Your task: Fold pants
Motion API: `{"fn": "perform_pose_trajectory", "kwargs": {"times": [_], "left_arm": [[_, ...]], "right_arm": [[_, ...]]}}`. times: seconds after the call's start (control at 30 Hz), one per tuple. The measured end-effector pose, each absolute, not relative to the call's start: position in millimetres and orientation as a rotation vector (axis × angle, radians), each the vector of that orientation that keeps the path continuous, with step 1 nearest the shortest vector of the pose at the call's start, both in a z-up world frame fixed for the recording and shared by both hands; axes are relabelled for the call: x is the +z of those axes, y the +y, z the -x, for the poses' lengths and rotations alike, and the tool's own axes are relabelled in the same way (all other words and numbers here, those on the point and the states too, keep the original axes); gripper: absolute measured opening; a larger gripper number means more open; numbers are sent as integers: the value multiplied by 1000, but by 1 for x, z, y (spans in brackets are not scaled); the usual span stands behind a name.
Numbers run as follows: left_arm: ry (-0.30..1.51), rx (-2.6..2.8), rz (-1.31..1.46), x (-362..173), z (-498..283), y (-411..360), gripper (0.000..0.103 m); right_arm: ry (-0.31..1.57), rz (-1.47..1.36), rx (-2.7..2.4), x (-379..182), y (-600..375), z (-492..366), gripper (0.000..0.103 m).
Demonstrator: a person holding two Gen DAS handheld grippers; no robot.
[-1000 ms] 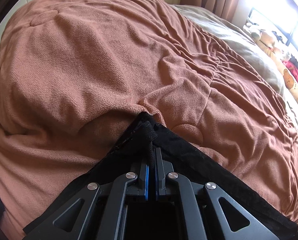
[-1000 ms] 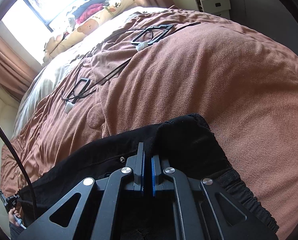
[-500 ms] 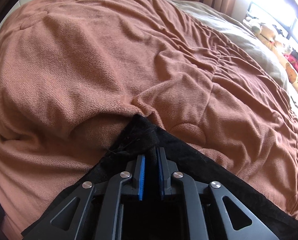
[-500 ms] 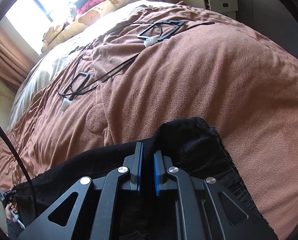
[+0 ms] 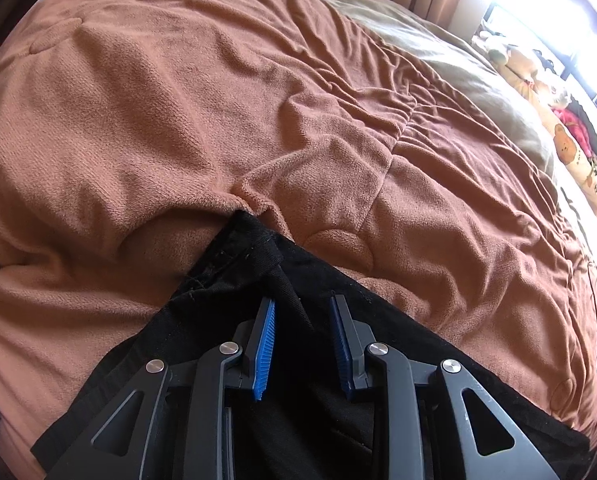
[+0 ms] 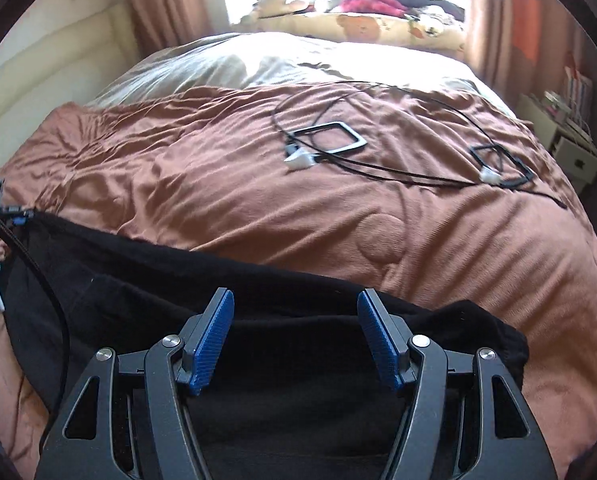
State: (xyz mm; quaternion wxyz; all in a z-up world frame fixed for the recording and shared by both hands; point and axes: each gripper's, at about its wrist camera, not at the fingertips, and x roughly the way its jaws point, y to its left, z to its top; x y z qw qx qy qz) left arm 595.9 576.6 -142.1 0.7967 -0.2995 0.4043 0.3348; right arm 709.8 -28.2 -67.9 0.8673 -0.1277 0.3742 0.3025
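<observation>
Pants (image 5: 234, 280), one pair, on blanket (image 5: 178, 100)

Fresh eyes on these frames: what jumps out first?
The black pants lying across the near edge of the brown blanket, under both grippers. The right gripper and left gripper have their blue pads apart and opening, gripping nothing. Farther back, black cables with two square frames lie on the blanket before a bright window.

Pants (image 6: 178, 280) on blanket (image 6: 298, 208); cables (image 6: 378, 168) behind.
</observation>
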Motion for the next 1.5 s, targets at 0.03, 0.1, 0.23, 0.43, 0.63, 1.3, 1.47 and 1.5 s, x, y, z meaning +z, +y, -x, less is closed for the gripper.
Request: {"fn": "perform_pose_trajectory", "kwargs": {"times": [0.03,0.1,0.23,0.43,0.63,1.3,1.47,1.5], "left_arm": [[873,720,640,-142,-596,577,24],[879,730,634,-144,-595,577,18],[877,734,641,-146,-592,579,9],[879,738,622,-145,-592,578,7],[876,742,608,-140,-591,581,5],[842,774,627,-137,-605,598,3],[826,762,627,-135,-611,598,3],[823,760,625,-135,-613,599,3]], "right_arm": [[789,309,664,-70,-18,-708,63],[803,381,714,-74,0,-708,63],[822,478,806,-83,31,-706,63],[857,623,868,-102,77,-713,63],[929,690,900,-127,111,-721,34],[765,645,762,-122,125,-722,0],[746,617,726,-125,123,-723,0],[745,610,723,-126,123,-723,0]]}}
